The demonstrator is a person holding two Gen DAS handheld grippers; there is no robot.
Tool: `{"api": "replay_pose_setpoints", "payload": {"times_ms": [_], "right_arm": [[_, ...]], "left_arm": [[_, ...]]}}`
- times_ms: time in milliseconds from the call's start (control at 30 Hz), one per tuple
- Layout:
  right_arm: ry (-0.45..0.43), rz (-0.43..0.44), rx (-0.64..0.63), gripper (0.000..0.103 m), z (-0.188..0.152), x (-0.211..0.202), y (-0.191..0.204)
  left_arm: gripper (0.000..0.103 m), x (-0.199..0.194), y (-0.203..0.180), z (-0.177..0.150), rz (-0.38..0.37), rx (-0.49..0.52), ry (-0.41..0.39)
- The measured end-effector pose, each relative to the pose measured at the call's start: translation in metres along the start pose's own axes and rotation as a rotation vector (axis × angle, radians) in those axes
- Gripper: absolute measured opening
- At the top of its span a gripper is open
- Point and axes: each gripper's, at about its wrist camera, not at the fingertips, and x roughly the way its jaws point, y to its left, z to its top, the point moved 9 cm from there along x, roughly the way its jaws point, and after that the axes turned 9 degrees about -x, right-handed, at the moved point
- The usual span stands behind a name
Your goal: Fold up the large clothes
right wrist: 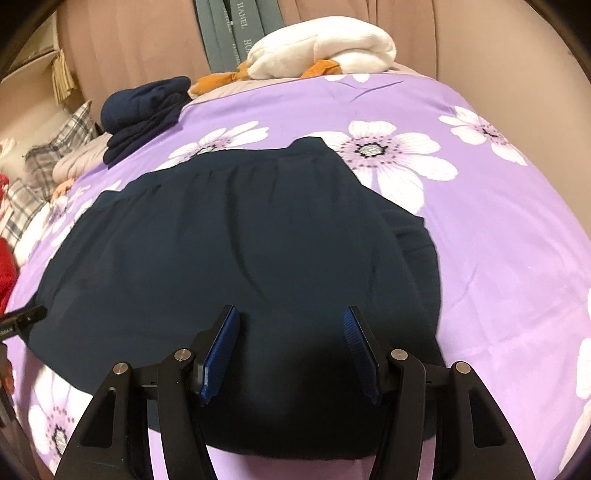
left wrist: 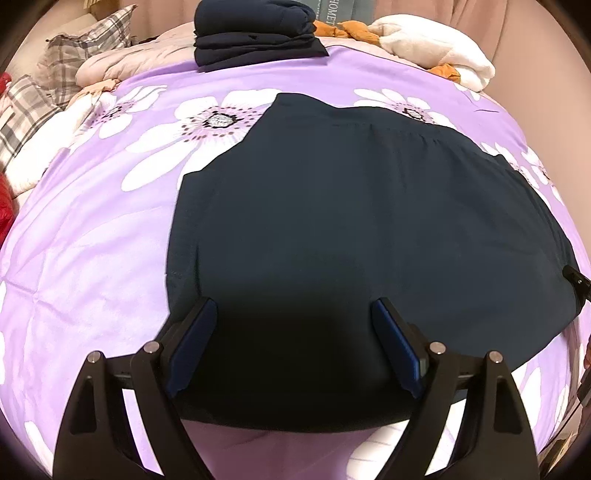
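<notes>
A large dark navy garment (left wrist: 351,221) (right wrist: 229,240) lies spread flat on a purple bedspread with white flowers (left wrist: 92,240) (right wrist: 498,240). Its gathered waistband is at the far end. My left gripper (left wrist: 295,302) hangs open over the garment's near left part, blue pads wide apart, with only flat cloth below them. Over the near right part my right gripper (right wrist: 291,309) also stands open, and nothing is pinched between its pads. Each view catches the other gripper's black tip at its edge: the right gripper (left wrist: 576,280) and the left gripper (right wrist: 26,315).
A stack of folded dark clothes (left wrist: 255,33) (right wrist: 144,110) sits at the bed's far side. A white plush toy with orange parts (left wrist: 432,48) (right wrist: 321,48) lies beside it. Plaid pillows (left wrist: 74,55) and something red (left wrist: 5,206) are at the left. Curtains hang behind.
</notes>
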Motion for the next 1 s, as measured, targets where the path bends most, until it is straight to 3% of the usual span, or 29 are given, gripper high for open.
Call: {"api": "replay_pose_setpoints", "payload": {"times_ms": [367, 567, 733, 867, 1000], "right_arm": [[0.011, -0.044, 0.001, 0.057, -0.007, -0.009, -0.013], [0.021, -0.084, 0.018, 0.057, -0.014, -0.015, -0.025], [0.049, -0.124, 0.072, 0.057, -0.025, -0.019, -0.045], [0.049, -0.105, 0.161, 0.057, -0.034, -0.027, -0.062], [0.043, -0.131, 0.185, 0.057, -0.037, -0.038, -0.070]], "left_arm": [[0.087, -0.009, 0.021, -0.006, 0.065, -0.011, -0.009], [0.088, -0.012, 0.039, -0.012, 0.061, -0.072, 0.011], [0.088, -0.016, 0.053, -0.013, 0.047, -0.133, 0.020], [0.088, -0.028, 0.059, -0.015, 0.062, -0.144, 0.006], [0.087, -0.038, 0.061, -0.014, 0.100, -0.106, -0.010]]}}
